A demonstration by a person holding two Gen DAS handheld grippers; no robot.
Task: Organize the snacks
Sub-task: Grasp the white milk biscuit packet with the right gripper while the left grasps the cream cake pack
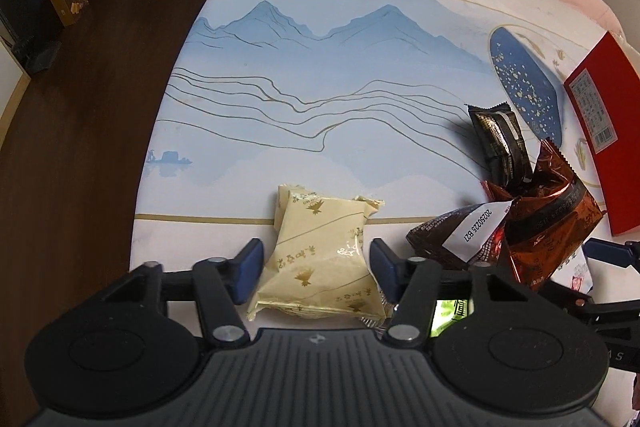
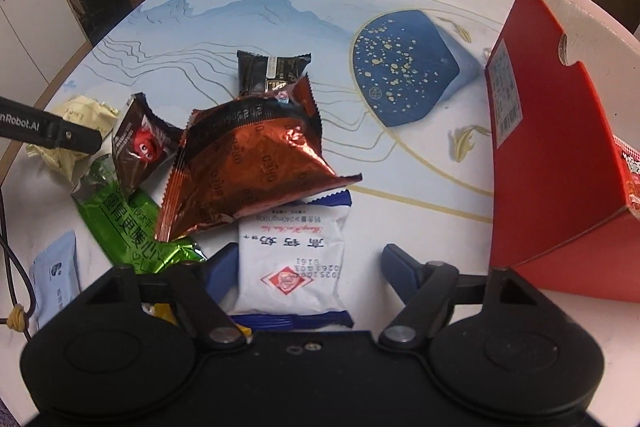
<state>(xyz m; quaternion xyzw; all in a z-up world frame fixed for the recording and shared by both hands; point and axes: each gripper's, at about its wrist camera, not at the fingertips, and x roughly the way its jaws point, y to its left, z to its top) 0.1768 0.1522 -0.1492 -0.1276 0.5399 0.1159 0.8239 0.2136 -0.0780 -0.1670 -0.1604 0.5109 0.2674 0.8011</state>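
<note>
Barely started: my left gripper point(image 1: 316, 267) brackets the cream packet point(image 1: 320, 263), my right gripper point(image 2: 308, 267) the white packet point(image 2: 290, 267), neither pinched yet, the pile point(image 2: 248, 163) unsorted beside the red box point(image 2: 560, 167).

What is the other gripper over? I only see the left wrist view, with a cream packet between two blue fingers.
Observer: The right gripper straddles a white packet with blue ends. Its jaws are open, and one pad stands clear of the wrapper.
Operator: Any snacks I'm missing?
Observer: Yes, a pale blue packet lies apart from the pile, left of a green packet.
Operator: Is the red box open?
Observer: It looks so. The red box shows a white inside past its notched wall.
</note>
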